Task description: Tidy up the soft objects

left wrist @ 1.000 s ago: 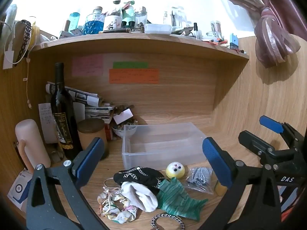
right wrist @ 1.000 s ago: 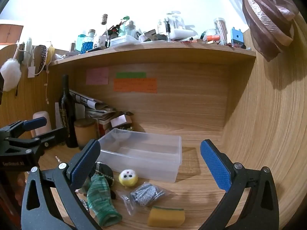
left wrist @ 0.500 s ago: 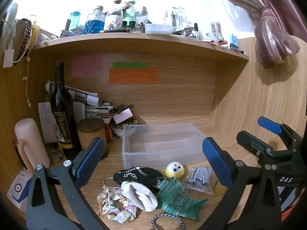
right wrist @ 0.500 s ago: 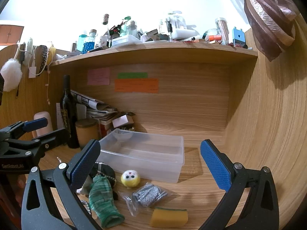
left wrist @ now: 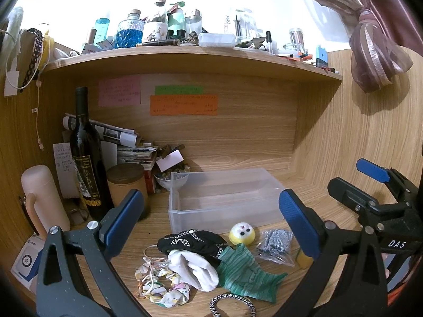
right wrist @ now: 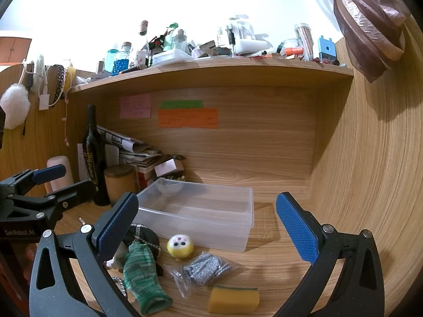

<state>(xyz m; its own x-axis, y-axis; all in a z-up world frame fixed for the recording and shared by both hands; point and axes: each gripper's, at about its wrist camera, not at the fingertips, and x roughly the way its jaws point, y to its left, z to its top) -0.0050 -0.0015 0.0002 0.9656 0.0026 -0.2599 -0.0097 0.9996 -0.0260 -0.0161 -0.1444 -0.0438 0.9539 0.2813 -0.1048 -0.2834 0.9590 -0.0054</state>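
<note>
Hovering over the sock pile, both grippers' jaws spread wide, empty.

Dark wine bottle stands upright at back left, beside a lidded brown jar. Rolled newspapers are stacked behind both. Pink, green and orange notes are stuck to the back panel. Upper shelf is crowded with bottles. Tied curtain hangs at right.

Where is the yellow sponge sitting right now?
In the right wrist view, the yellow sponge lies on the desk at bottom centre, just in front of the bagged screws and nearer the camera than the clear bin.
</note>
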